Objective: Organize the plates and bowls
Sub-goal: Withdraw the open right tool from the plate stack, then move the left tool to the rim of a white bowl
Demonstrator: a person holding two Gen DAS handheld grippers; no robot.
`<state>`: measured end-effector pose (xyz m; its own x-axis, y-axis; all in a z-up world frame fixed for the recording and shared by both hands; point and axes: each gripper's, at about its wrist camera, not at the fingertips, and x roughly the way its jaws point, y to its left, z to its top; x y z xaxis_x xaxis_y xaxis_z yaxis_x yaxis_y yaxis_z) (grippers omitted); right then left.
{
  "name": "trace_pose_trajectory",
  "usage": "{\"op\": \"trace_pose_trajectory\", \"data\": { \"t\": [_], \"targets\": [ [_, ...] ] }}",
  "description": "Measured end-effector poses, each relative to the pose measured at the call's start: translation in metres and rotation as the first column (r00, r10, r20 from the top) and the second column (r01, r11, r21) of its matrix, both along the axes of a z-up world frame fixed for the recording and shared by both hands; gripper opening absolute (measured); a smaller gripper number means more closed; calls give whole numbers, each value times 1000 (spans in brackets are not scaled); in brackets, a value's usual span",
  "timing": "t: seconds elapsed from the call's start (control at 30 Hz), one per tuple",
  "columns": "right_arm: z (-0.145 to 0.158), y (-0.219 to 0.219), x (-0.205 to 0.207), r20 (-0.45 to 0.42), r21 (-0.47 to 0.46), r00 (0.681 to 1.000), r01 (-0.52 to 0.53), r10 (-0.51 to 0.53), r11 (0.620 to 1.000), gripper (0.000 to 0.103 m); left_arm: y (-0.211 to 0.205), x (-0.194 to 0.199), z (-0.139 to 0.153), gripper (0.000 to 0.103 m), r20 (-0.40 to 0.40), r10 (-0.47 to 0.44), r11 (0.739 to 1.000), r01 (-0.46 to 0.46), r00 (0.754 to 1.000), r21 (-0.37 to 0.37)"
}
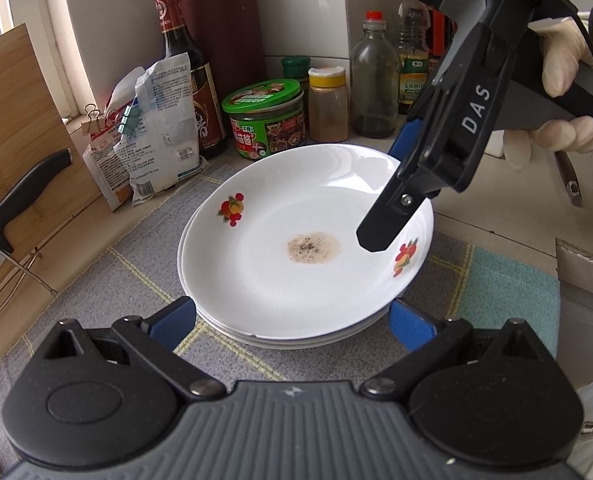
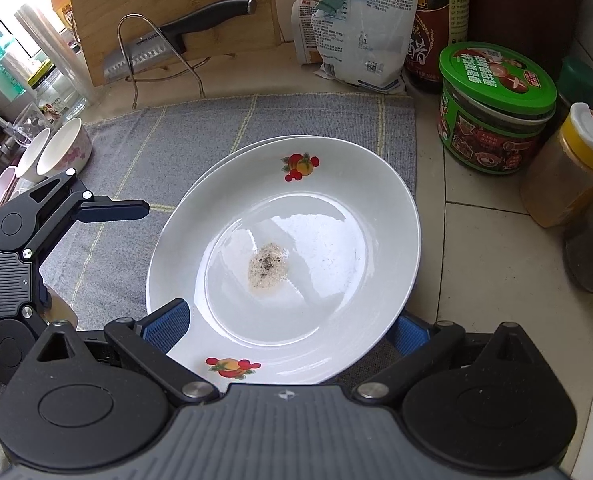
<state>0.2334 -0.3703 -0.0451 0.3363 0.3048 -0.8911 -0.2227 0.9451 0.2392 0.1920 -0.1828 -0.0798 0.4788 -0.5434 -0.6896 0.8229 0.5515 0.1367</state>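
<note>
1. Right gripper (image 2: 292, 332) sits at the near rim of the top plate (image 2: 296, 240); its blue pads flank the rim, one above and one below. We cannot tell whether they are pinching it or merely straddling it.
2. Left gripper (image 1: 292, 320) has its jaws apart, one on each side of the stack (image 1: 296, 334) at its near edge, gripping nothing.
3. Top plate lies on the stack, on the grey mat (image 2: 256, 120) on the table. A speckled residue (image 2: 267, 266) sits at its centre.
4. Two bowls (image 2: 54, 152) lie tipped on their sides at the mat's far left, well apart from the plates.
5. Judgement: the plate stacking is at or near its end, with the top plate seated; the bowls are not yet dealt with.
6. Next move: free the right gripper from the rim without dragging the plate, then go to the bowls. The jars (image 2: 496, 108) stand near the stack, so we keep any withdrawal away from them.
</note>
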Motion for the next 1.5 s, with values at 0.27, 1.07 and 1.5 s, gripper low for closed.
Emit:
{"op": "trace_pose_trajectory", "data": {
  "t": [0.27,1.07,1.5],
  "targets": [
    [8,1,-12,34,-37,999,0,1,999,103,14,0,13,102,15,95,991,-93,995,-94],
    [6,80,-32,392,-175,894,-161,219,971,103,78,-38,23,102,35,535,839,-526,844,-139],
    [-15,153,-48,376,-181,888,-211,265,961,103,164,-45,17,102,-46,609,780,-609,792,-148]
  ]
}}
